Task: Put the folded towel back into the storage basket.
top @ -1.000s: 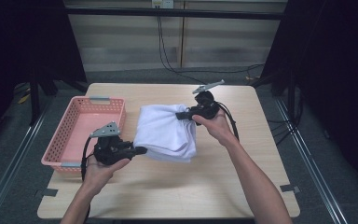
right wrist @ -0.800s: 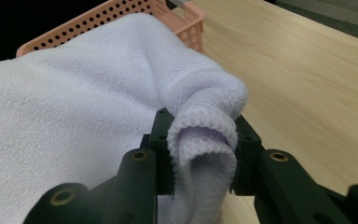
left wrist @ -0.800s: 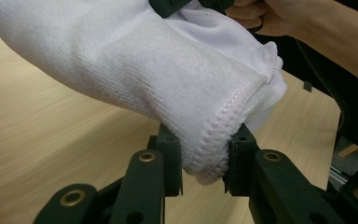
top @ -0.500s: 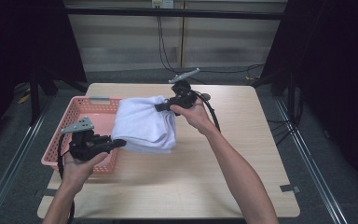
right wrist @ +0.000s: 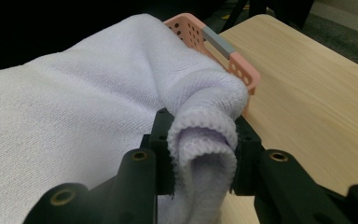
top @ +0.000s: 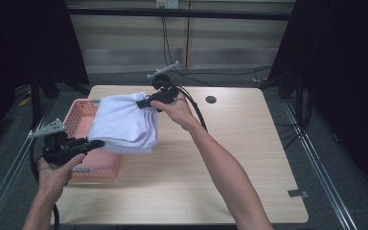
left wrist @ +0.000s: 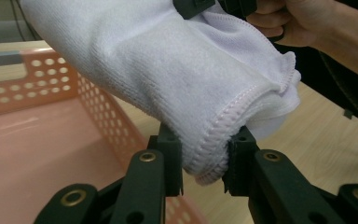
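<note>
A folded white towel [top: 124,123] hangs in the air between my two grippers, above the right edge of a pink basket [top: 79,117]. My left gripper [top: 96,143] is shut on the towel's near corner; in the left gripper view the stitched hem [left wrist: 209,149] is pinched between the jaws. My right gripper [top: 146,102] is shut on the far corner, and the right gripper view has a thick roll of towel [right wrist: 205,140] squeezed between its jaws. The towel [left wrist: 158,60] sags over the basket wall [left wrist: 98,102].
The pink perforated basket [right wrist: 223,51] stands on the left part of a light wooden table [top: 230,158]. A cable from the right gripper trails over the tabletop. A dark round hole [top: 211,99] sits near the table's far edge. Dark curtains surround the table.
Both grippers have carried the towel to the left, from the table's middle to above the basket's right side. Both grips have held.
</note>
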Available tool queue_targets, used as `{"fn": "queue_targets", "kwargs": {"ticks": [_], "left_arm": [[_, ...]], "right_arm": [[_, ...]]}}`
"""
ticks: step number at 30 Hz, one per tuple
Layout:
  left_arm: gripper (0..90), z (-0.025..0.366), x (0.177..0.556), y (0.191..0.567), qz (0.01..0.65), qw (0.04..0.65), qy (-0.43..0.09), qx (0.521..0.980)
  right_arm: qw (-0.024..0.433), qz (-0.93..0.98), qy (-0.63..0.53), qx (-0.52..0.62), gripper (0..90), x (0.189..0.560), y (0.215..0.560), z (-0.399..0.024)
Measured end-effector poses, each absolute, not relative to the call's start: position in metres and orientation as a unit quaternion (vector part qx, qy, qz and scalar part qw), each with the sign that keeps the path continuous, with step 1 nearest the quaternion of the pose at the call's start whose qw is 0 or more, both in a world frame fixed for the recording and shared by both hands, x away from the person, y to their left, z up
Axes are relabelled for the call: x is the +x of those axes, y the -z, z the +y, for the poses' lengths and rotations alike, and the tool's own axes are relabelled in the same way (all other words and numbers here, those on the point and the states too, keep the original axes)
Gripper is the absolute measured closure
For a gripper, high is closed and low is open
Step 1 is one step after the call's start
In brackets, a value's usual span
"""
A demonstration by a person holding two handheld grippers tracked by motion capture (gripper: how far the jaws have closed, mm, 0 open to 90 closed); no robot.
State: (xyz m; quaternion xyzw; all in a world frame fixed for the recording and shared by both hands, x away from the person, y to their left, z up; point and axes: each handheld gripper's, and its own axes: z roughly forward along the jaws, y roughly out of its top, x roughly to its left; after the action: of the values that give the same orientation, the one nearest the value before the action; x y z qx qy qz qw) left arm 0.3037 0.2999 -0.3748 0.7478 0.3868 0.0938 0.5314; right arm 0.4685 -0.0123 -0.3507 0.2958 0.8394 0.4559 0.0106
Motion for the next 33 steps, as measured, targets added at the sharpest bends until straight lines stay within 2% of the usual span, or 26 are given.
{"fn": "queue_targets", "kwargs": {"ticks": [8, 17, 33], "left_arm": [[73.2, 0.337, 0.297, 0.368, 0.409, 0.540, -0.105, 0.728], [73.3, 0.370, 0.293, 0.370, 0.436, 0.521, -0.115, 0.724], [74.0, 0.411, 0.299, 0.398, 0.497, 0.484, -0.118, 0.710]], "right_arm": [[-0.002, 0.844, -0.454, 0.286, 68.8, 0.472, 0.348, 0.031], [-0.016, 0.851, -0.445, 0.277, 68.9, 0.479, 0.353, 0.073], [-0.013, 0.848, -0.432, 0.305, 69.2, 0.477, 0.392, 0.124]]}}
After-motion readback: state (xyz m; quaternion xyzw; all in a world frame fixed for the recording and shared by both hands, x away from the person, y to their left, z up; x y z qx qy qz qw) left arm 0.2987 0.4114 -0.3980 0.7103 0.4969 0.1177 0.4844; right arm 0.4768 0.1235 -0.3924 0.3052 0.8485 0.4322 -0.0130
